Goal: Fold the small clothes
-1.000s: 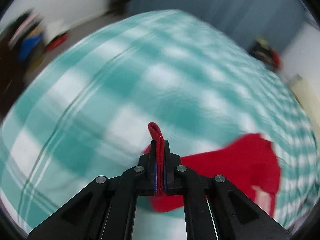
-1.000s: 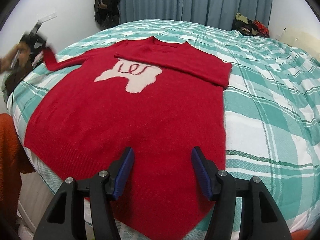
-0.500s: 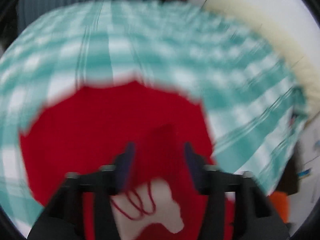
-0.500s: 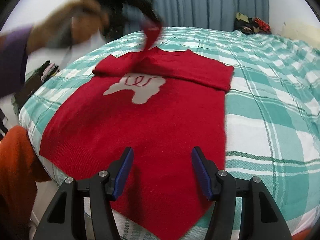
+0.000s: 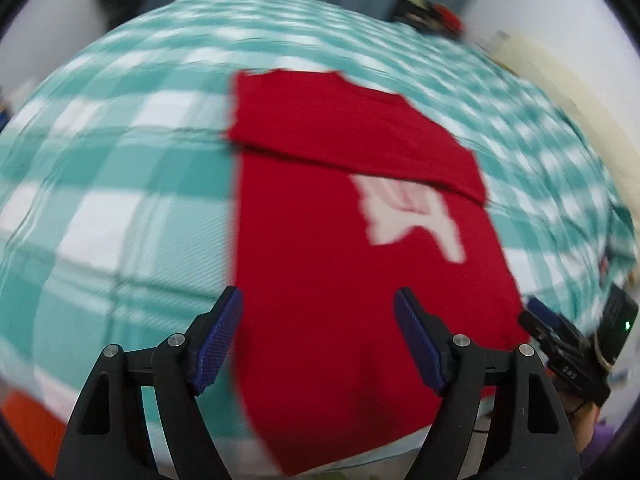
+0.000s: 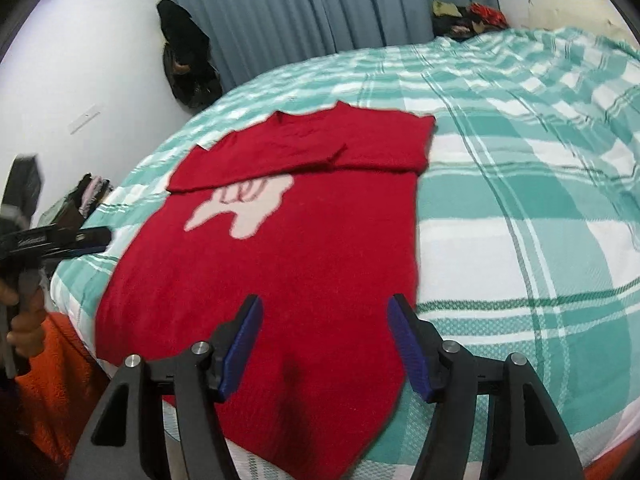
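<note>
A red sweater (image 6: 300,264) with a white motif lies flat on the teal checked bedspread (image 6: 520,200). Both sleeves are folded across its chest (image 6: 320,148). My right gripper (image 6: 326,320) hovers over the hem, its jaws opening, with no cloth pinched between them. In the blurred left wrist view the sweater (image 5: 340,264) runs away from my left gripper (image 5: 316,320), which hangs above its lower part with its jaws opening and nothing gripped. Each gripper shows in the other's view: the left gripper (image 6: 80,238) at the left edge in a hand, the right gripper (image 5: 560,336) at the right edge.
Grey-blue curtains (image 6: 320,8) hang behind the bed. A dark garment (image 6: 188,56) hangs on the left wall. Clothes are piled at the far corner (image 6: 468,16) and beside the bed on the left (image 6: 88,196). Orange fabric (image 6: 52,380) lies at the near left bed edge.
The left gripper carried the sleeve over the chest, let it go and opened wide, then swung back towards the hem. The right gripper drifted slightly and opened a little.
</note>
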`<state>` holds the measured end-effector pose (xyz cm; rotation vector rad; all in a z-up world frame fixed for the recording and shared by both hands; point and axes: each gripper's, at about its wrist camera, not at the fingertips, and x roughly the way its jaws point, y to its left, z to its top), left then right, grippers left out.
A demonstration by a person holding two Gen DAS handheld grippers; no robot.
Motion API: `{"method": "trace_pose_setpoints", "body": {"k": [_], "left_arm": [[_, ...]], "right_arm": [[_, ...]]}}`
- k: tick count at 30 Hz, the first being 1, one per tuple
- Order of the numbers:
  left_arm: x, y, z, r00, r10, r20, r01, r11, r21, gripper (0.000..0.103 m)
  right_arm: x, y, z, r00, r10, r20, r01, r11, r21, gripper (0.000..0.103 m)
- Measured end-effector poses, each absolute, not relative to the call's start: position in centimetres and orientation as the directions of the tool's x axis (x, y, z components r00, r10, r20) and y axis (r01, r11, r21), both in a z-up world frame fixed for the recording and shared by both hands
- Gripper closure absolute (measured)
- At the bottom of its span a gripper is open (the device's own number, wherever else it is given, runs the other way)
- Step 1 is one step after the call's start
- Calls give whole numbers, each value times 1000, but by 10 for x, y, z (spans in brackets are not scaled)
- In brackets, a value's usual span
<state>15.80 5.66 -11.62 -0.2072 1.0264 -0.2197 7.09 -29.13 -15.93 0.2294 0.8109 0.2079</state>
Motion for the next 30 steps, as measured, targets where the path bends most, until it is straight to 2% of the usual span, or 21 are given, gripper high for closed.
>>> {"method": "trace_pose_setpoints", "body": {"k": [4,11,23,26,30], "left_arm": [[141,79,-129,556,-235,-798,-14,957,-291,24],[106,107,-157,569,-115,-814,-122,968,-221,24],[90,106,-140,625,-65,-778,-98,982,-161,22],[81,106,-139,644,-53,-763,-93,985,-146,14],[87,111,-144,623,-42,-781,-125,980,-152,14]], "right_arm": [[71,-294,-159,682,247,-689,-75,960,270,39],[62,-292,-159,688,203,-697,-48,971,235,39],[49,-295,-149,722,166,-671,-44,980,196,39],[44,-297,-146,730,162,-664,-45,981,190,39],[45,-295,-154,700,164,-695,-44,981,187,38]]}}
